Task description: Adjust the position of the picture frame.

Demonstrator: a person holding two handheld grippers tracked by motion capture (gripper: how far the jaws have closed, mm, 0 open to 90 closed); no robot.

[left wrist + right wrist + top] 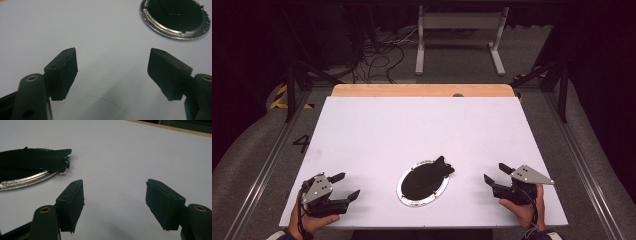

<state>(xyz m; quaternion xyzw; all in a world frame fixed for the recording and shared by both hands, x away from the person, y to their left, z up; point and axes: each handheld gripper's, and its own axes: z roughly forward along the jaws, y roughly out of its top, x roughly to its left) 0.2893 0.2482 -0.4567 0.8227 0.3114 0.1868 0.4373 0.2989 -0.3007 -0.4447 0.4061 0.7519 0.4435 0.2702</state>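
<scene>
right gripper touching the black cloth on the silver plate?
Apart. In the high view, bare white table separates the right gripper from the black cloth on the silver plate. The right gripper view shows nothing between its open fingers.

A lab-style recording bay, not a home.

The white counter [422,130] stood inside a dark metal frame [562,90] on grey carpet. At twelve o'clock beyond it lay tangled cables [379,55] and a white stand [460,35]; at ten o'clock, yellow-black hazard tape [279,97] marked the floor, all against black surroundings.
</scene>
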